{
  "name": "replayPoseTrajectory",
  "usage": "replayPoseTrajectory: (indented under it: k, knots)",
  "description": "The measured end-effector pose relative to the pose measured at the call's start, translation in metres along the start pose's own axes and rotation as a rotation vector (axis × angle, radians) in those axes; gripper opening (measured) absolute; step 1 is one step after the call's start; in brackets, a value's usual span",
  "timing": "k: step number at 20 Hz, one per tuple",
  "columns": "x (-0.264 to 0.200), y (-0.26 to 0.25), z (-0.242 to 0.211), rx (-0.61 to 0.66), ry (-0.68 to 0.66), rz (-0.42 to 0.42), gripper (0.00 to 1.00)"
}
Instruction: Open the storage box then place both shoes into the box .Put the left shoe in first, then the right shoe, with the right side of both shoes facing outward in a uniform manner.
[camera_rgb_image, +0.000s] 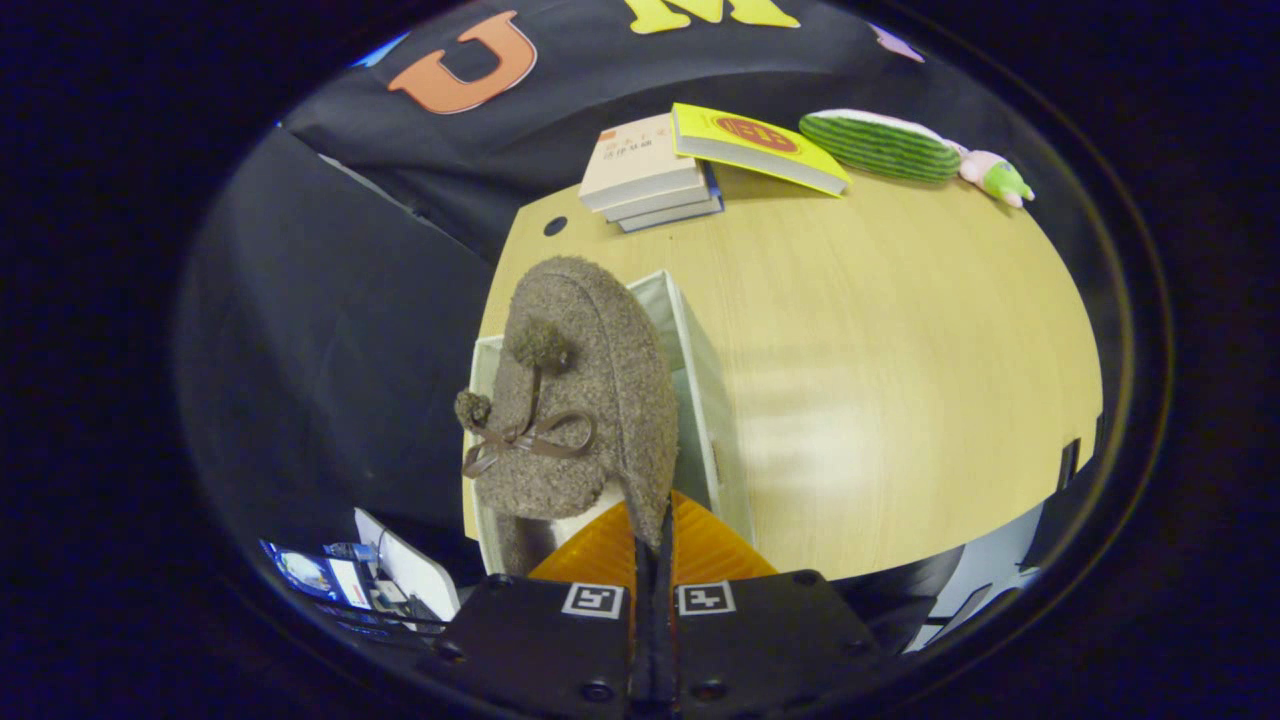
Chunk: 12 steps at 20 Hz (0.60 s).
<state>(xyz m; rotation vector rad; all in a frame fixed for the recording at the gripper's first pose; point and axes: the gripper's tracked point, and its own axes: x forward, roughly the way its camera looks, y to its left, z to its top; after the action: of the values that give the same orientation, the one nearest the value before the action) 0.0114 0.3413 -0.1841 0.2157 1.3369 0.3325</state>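
A brown fuzzy shoe (590, 400) with pompoms and a thin bow hangs from my gripper (652, 540). Both fingers press on the thin edge of the shoe's collar, so the gripper is shut on it. The shoe is held toe away from me, directly over the open white storage box (700, 400), which stands on the wooden table (880, 380) near its left edge. The shoe hides most of the box's inside; only the right wall and a strip of the left rim show. Whether another shoe lies in the box is hidden.
At the table's far side lies a stack of books (650, 175) with a yellow book (760, 145) leaning on it, and a green striped plush toy (900, 150) to their right. A small dark hole (555, 226) marks the table's far left corner.
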Motion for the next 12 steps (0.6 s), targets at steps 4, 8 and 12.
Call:
replayPoseTrajectory:
  k: [4, 8, 12]
  knots:
    - [0.007, -0.011, -0.010, -0.044, 0.018, -0.048, 0.10]
    - [0.009, -0.010, -0.008, -0.037, 0.013, -0.037, 0.15]
    - [-0.003, 0.003, -0.007, -0.067, -0.014, 0.010, 0.58]
